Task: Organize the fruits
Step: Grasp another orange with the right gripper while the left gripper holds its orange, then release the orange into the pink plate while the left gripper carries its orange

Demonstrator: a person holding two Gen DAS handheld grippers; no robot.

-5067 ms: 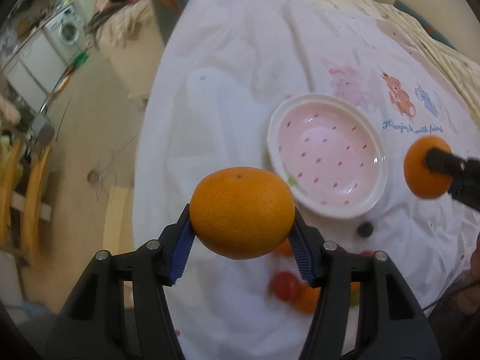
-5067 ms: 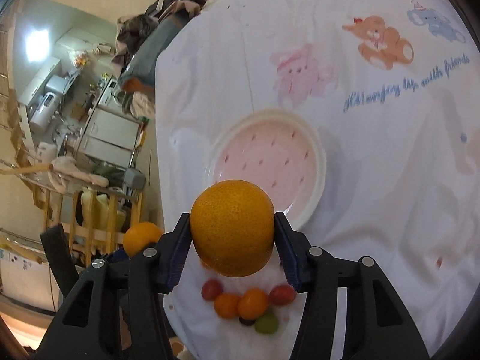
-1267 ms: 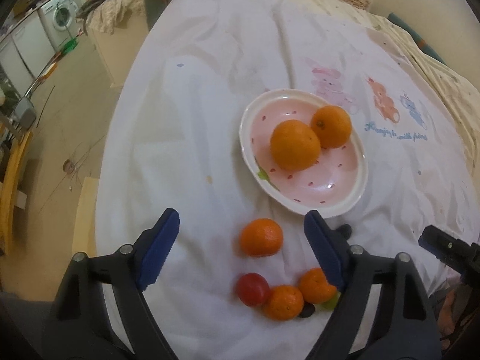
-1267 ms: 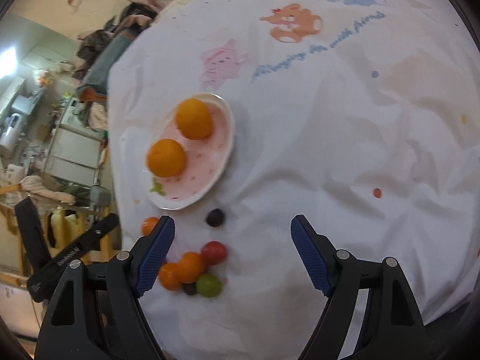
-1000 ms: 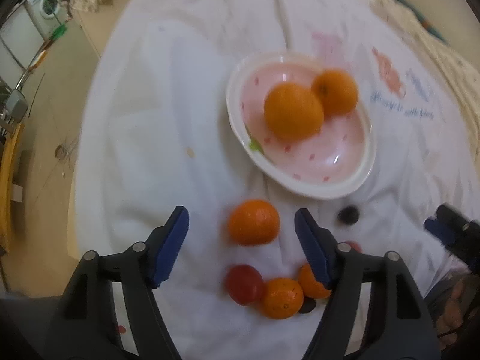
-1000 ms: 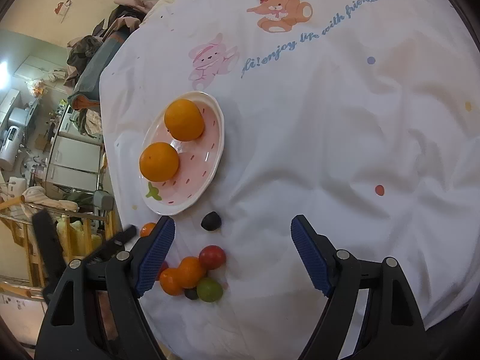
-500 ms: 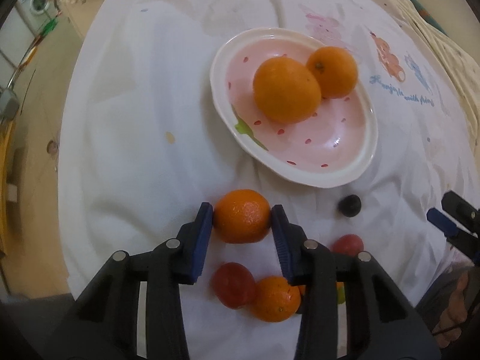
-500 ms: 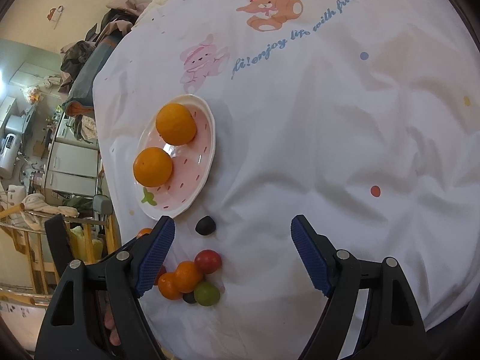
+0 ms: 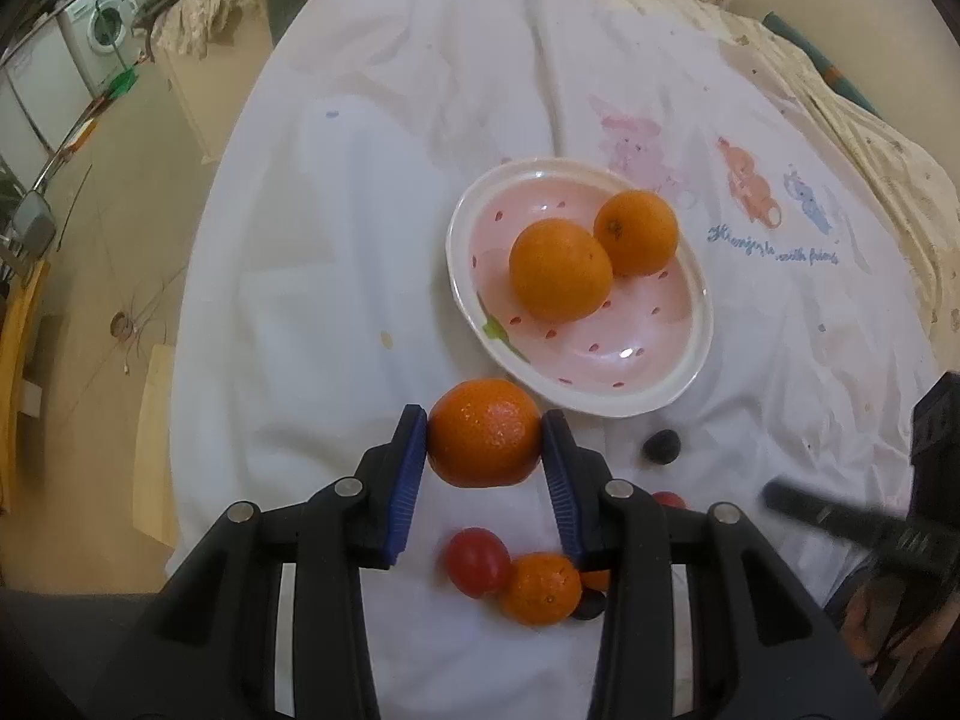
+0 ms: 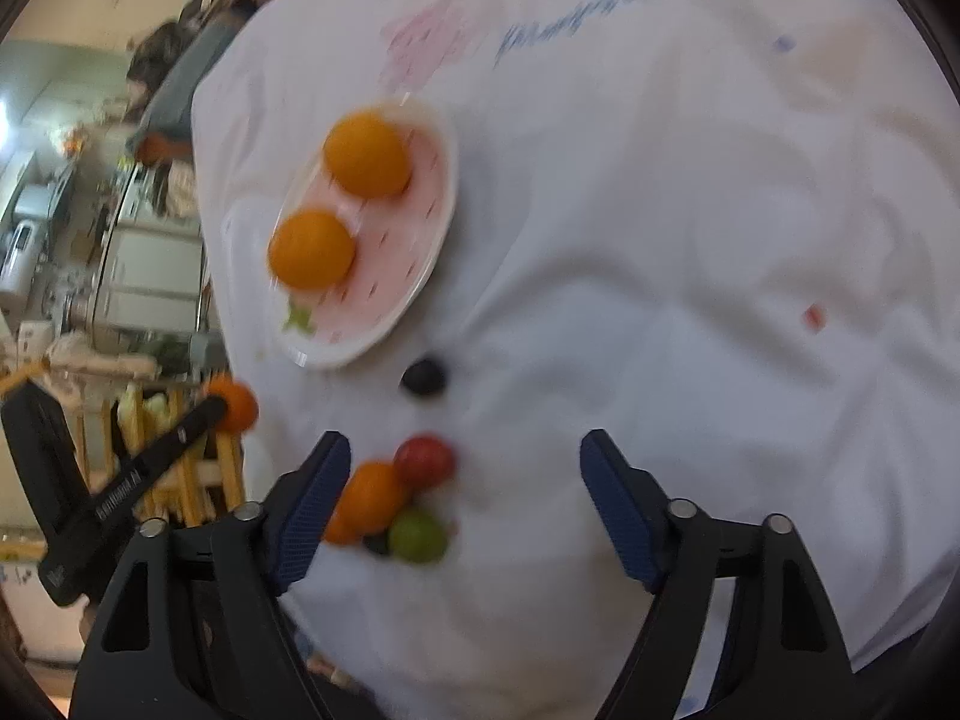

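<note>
Left hand-held gripper (image 9: 485, 441): blue pads clamped on the flanks of a small orange (image 9: 483, 432), fruit sitting out at the fingertips and clear of the white sheet (image 9: 336, 228), judging by the shadow under it. Side grip across the widest part, likely so it does not roll out on the carry. Pink plate (image 9: 699, 324) is just ahead and slightly right of those fingertips; two larger oranges (image 9: 559, 278) sit in its far half, touching each other, so the near half is bare. Probable drop spot.

Below the held fruit, close to the left gripper body: the leftover cluster. Red tomato (image 9: 477, 561) touches a second small orange (image 9: 538, 588); something dark behind it is partly hidden. A dark round fruit (image 9: 662, 446) lies alone, right of the left fingertips, near the plate rim.

Right hand-held gripper (image 10: 465, 495): jaws have just been closing but stand apart, pads not pressing on anything. Its view is motion-blurred. The cluster sits by its left pad: orange piece (image 10: 372, 495), red tomato, green one (image 10: 417, 534) nearest the body. Looks like it is lining up on that pile; which piece cannot be told.

Surface: it looks like a bed under a rumpled white sheet with cartoon animals and blue script printed beyond the plate, patterned cover at the far edge. Soft and creased, so round fruit may drift into folds.

Room: washing machine (image 9: 99, 30) far left of the left gripper, beige floor, wooden rack and cluttered cabinets far left of the right gripper.
</note>
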